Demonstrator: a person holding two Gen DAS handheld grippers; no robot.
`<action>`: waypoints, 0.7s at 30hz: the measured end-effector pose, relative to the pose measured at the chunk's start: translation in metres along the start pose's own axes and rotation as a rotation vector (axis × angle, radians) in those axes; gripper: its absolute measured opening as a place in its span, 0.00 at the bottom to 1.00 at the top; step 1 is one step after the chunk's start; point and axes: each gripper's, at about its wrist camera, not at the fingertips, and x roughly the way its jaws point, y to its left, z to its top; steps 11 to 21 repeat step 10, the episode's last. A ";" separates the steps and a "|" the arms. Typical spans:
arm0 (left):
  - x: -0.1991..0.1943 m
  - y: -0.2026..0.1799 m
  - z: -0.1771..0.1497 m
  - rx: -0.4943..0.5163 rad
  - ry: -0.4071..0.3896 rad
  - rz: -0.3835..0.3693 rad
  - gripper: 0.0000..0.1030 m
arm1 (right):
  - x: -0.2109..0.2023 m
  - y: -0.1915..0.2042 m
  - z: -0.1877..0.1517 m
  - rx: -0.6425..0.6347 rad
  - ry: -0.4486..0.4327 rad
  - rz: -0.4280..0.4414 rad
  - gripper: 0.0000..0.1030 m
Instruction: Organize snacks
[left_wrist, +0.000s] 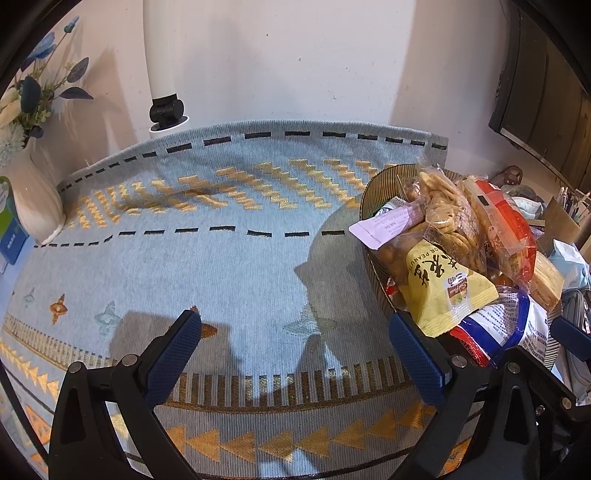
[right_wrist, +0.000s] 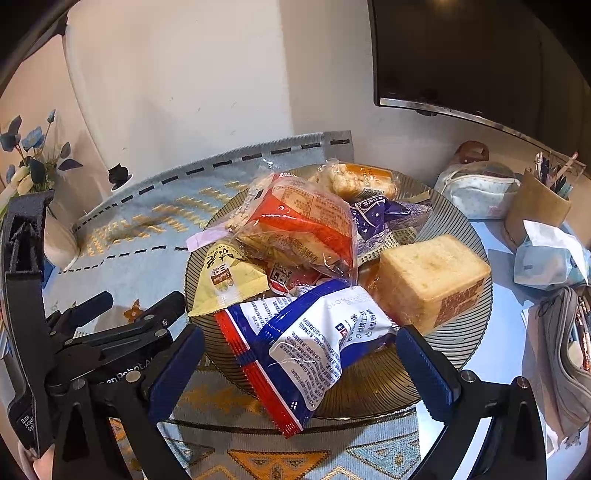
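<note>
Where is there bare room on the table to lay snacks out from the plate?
The blue mat lies bare between the white vase and the plate. The plate is heaped, and right of it pencil cases and a pen holder crowd the tabletop.

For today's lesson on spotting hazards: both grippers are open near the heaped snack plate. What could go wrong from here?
1. The blue-and-white packet hangs over the plate's rim; a nudge from the right gripper might tip it off.
2. The snacks are piled loosely, so pulling one may topple the red-wrapped cake lying on top.

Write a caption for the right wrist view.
Open right hand-held gripper straddles a blue-and-white snack packet on the plate.
</note>
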 end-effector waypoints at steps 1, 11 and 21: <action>-0.001 0.000 0.000 0.000 -0.005 0.004 0.98 | 0.000 0.000 0.000 0.001 -0.001 0.002 1.00; -0.002 -0.001 0.000 0.003 -0.007 0.017 0.99 | 0.000 0.001 -0.002 0.008 0.004 -0.002 1.00; -0.002 -0.001 0.000 0.003 -0.007 0.017 0.99 | 0.000 0.001 -0.002 0.008 0.004 -0.002 1.00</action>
